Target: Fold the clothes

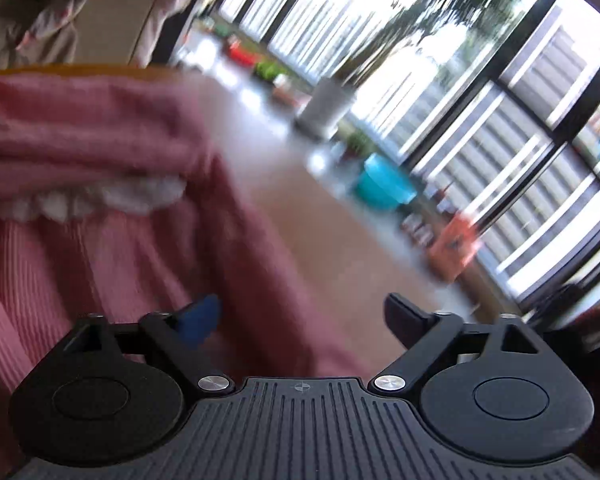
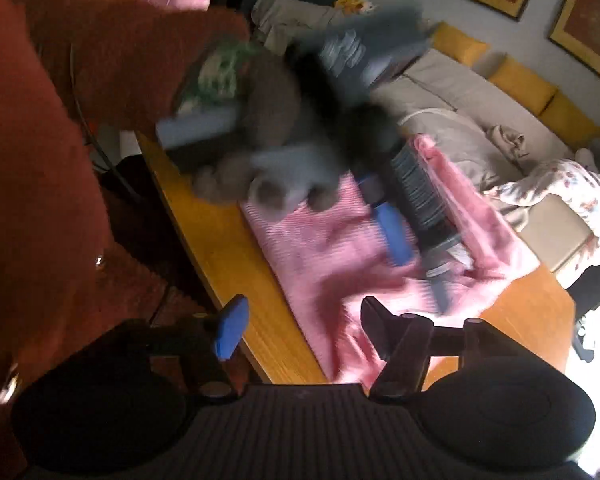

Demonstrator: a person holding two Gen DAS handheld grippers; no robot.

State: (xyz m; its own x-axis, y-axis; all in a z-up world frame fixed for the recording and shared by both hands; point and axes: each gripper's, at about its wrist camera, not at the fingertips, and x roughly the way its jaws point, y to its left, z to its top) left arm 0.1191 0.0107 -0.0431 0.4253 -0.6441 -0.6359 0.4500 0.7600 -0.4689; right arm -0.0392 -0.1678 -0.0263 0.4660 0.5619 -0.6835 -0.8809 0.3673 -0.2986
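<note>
Mid-fold, I judge: my left claw [image 1: 300, 320] and right claw [image 2: 300, 320] both gape wide, gripping nothing, over the pink ribbed-knit garment [image 2: 320, 248] on the wooden bench [image 2: 216, 248] (blurry); next, pinch an edge.

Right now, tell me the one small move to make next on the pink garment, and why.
Probably shut the left gripper on the pink garment. It sits low over the cloth on the wooden table with its jaws apart and nothing pinched, while the right gripper is open at the near edge.

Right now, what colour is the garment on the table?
Pink, finely ribbed garment; clearest in the right wrist view.
</note>
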